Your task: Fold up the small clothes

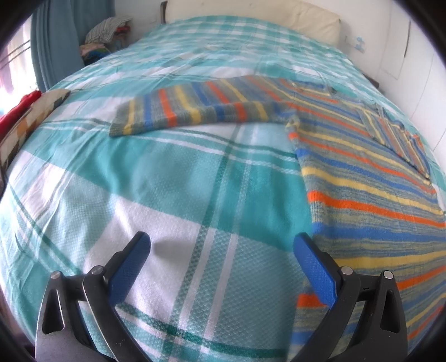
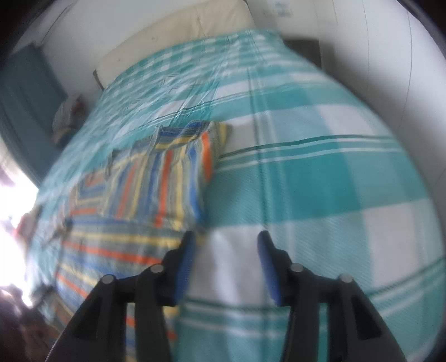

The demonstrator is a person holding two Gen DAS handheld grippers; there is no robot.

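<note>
A small knitted sweater [image 1: 362, 195], striped in blue, orange, yellow and grey, lies flat on the teal plaid bedspread [image 1: 167, 172]. One sleeve [image 1: 195, 105] stretches out to the left. The other sleeve [image 1: 395, 139] is folded over the body. My left gripper [image 1: 223, 245] hangs open above the bedspread, its right finger [image 1: 315, 267] beside the sweater's near edge, with nothing between the fingers. In the blurred right wrist view the sweater [image 2: 133, 200] lies to the left. My right gripper [image 2: 227, 239] is open over bare bedspread [image 2: 320, 181] just right of the sweater's edge, with nothing between its fingers.
A cream headboard [image 1: 251, 14] closes the far end of the bed. A pile of clothes [image 1: 108, 30] and a blue curtain [image 1: 53, 41] stand at the back left. A checkered cushion [image 1: 30, 117] and something red [image 1: 16, 111] lie at the left edge. White walls run along the right.
</note>
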